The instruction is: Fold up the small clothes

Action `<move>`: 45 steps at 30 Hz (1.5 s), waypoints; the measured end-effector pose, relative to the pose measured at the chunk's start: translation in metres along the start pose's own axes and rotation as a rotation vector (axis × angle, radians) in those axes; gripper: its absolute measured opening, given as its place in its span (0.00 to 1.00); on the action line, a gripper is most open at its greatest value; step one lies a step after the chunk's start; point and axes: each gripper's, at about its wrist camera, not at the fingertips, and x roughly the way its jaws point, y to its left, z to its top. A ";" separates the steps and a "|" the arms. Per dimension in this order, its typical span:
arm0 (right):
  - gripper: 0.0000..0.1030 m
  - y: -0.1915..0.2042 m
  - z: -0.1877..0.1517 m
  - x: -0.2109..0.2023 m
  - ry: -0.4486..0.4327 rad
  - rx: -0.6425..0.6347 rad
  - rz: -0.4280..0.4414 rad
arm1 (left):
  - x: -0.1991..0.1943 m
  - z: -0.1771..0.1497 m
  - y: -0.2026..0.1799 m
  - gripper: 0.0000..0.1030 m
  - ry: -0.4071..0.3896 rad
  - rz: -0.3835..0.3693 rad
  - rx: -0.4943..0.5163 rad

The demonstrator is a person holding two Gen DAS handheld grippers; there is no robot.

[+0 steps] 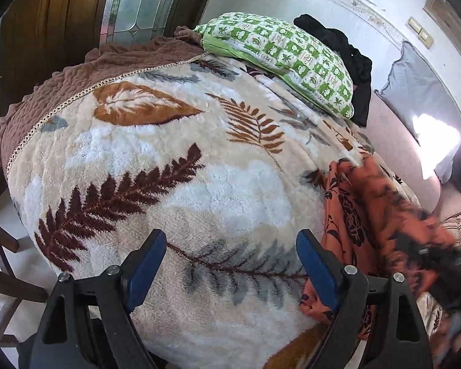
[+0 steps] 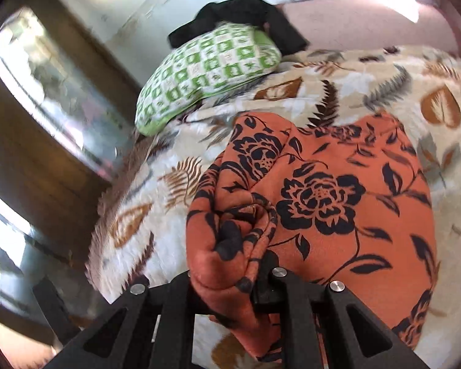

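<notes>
Left gripper (image 1: pixel 232 264) jaws spread wide, blue pads (image 1: pixel 149 264) apart, nothing between them, hovering over fluffy leaf-print blanket (image 1: pixel 169 160). Orange floral garment (image 1: pixel 368 215) lies on the blanket to the right of the left gripper, its edge touching or just behind the right-side blue pad; cannot tell which. Right gripper (image 2: pixel 230 279) is clamped on a bunched fold of the orange floral garment (image 2: pixel 338 203); cloth covers the fingertips, and the bundle rises from the jaws while the rest spreads flat over the blanket (image 2: pixel 322 70) ahead. In the left view the right gripper (image 1: pixel 439 264) shows as a dark blurred shape at far right, over the garment. Green-and-white checked pillow (image 1: pixel 292 58) sits at the far end of the blanket, black clothing (image 1: pixel 347 55) piled just behind, touching it. Same pillow (image 2: pixel 206 70) and black clothing (image 2: pixel 246 15) in right view. Brown quilted cover (image 1: pixel 76 80) edges the blanket on the left. Grey cushion (image 1: pixel 415 92) near the wall, well apart from the garment.
</notes>
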 end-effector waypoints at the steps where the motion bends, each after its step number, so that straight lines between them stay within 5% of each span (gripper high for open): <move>1: 0.14 0.005 -0.006 0.019 0.037 -0.033 -0.027 | 0.000 0.000 0.000 0.84 -0.001 0.002 0.001; 3: 0.14 0.006 -0.016 0.047 0.113 -0.032 -0.056 | -0.001 -0.001 0.000 0.84 -0.003 0.003 0.008; 7: 0.18 0.016 -0.013 0.045 0.120 -0.077 -0.083 | 0.001 -0.001 0.001 0.84 0.008 0.001 0.006; 9: 0.29 0.024 -0.009 0.045 0.147 -0.103 -0.076 | 0.001 -0.001 0.000 0.84 0.011 -0.006 0.005; 11: 0.82 0.029 -0.015 0.048 0.181 -0.104 -0.022 | 0.001 -0.001 -0.004 0.84 0.011 -0.013 0.015; 12: 0.86 0.029 -0.021 0.046 0.179 -0.111 0.000 | 0.000 -0.001 -0.005 0.84 0.011 -0.017 0.022; 14: 0.86 0.035 -0.028 0.041 0.163 -0.143 0.014 | -0.002 -0.002 -0.007 0.84 0.004 -0.015 0.034; 18: 0.86 0.009 -0.030 0.010 0.097 0.000 0.137 | -0.009 -0.004 -0.010 0.84 0.009 -0.050 0.043; 24: 0.86 -0.055 -0.027 -0.041 -0.043 0.175 0.177 | -0.036 -0.020 -0.072 0.84 0.046 -0.261 0.177; 28: 0.86 -0.087 -0.030 -0.046 -0.042 0.258 0.209 | -0.016 -0.021 -0.108 0.84 0.094 -0.224 0.216; 30: 0.86 -0.093 -0.033 -0.047 -0.041 0.266 0.233 | 0.008 -0.020 -0.105 0.82 0.182 -0.185 0.172; 32: 0.86 -0.099 -0.035 -0.046 -0.033 0.267 0.258 | 0.026 -0.026 -0.089 0.29 0.268 -0.265 0.080; 33: 0.86 -0.103 -0.038 -0.046 -0.031 0.273 0.271 | 0.038 -0.029 -0.081 0.11 0.340 -0.275 0.032; 37: 0.86 -0.130 -0.052 -0.038 0.002 0.346 0.326 | 0.059 -0.045 -0.042 0.13 0.411 -0.373 -0.206; 41: 0.86 -0.141 -0.053 -0.033 0.012 0.379 0.384 | 0.033 -0.034 -0.063 0.17 0.350 -0.300 -0.094; 45: 0.86 -0.145 -0.052 -0.036 0.014 0.399 0.414 | -0.009 -0.018 -0.092 0.51 0.168 -0.128 0.129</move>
